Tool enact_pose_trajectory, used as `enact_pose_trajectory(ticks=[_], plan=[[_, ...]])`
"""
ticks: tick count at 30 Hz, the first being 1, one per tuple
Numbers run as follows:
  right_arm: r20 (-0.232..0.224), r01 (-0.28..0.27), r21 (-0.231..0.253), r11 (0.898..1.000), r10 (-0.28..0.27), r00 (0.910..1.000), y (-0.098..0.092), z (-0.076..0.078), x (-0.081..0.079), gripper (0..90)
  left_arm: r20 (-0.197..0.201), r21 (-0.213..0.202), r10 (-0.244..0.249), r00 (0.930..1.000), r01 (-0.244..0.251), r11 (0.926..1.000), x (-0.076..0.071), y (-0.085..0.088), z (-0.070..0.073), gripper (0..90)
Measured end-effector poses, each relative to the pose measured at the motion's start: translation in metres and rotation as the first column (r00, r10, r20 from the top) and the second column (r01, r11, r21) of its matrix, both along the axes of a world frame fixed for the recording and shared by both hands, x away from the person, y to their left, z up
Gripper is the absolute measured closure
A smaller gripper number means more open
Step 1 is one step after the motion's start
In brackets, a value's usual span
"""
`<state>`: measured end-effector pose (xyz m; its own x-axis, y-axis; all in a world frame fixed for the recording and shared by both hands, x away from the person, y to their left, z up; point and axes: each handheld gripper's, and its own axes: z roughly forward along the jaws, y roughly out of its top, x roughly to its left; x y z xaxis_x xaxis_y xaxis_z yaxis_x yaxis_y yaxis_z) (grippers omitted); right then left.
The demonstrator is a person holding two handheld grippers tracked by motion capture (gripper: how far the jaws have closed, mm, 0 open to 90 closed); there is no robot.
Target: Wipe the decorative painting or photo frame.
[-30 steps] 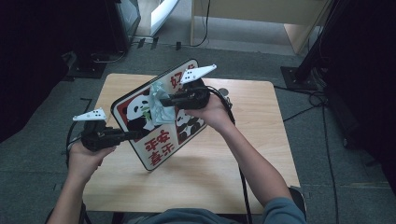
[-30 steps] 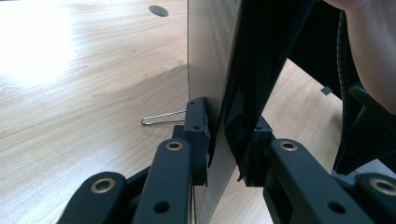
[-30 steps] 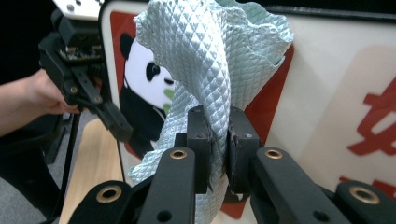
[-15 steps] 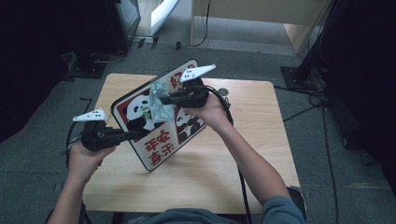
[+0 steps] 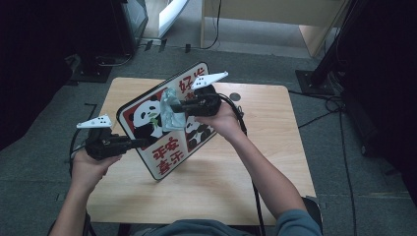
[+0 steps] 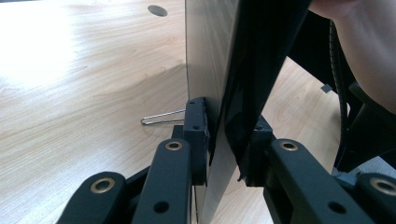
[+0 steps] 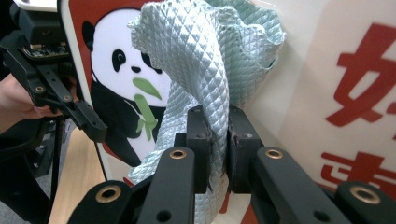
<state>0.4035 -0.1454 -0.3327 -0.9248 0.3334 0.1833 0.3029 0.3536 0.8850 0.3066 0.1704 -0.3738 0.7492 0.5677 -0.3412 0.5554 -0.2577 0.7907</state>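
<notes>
A white board with red characters and panda pictures (image 5: 169, 155) stands tilted on edge above the wooden table (image 5: 255, 172). My left gripper (image 5: 142, 142) is shut on the board's left edge; in the left gripper view the thin board (image 6: 219, 84) sits between the two pads of that gripper (image 6: 224, 140). My right gripper (image 5: 179, 107) is shut on a pale green quilted cloth (image 5: 171, 110), which lies against the board's face. In the right gripper view the bunched cloth (image 7: 201, 56) rises from the gripper (image 7: 218, 135) in front of the panda board (image 7: 303, 93), with the left gripper (image 7: 88, 121) at the board's edge.
A bent wire clip (image 6: 161, 117) lies on the table behind the board. A round dark cap (image 5: 235, 97) sits near the table's far edge. Cables (image 5: 319, 118) trail over the grey floor on the right, and wooden furniture (image 5: 275, 19) stands at the back.
</notes>
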Motion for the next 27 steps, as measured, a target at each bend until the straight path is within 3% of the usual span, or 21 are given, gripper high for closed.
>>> enact_pose_trajectory(ticks=[27], plan=[[-0.034,0.017,-0.062,0.998,-0.019,0.9992,-0.007,-0.031,-0.008,82.2,0.005,0.001,-0.016,0.9999,0.016,0.9999,0.002,0.000,0.000,76.8]])
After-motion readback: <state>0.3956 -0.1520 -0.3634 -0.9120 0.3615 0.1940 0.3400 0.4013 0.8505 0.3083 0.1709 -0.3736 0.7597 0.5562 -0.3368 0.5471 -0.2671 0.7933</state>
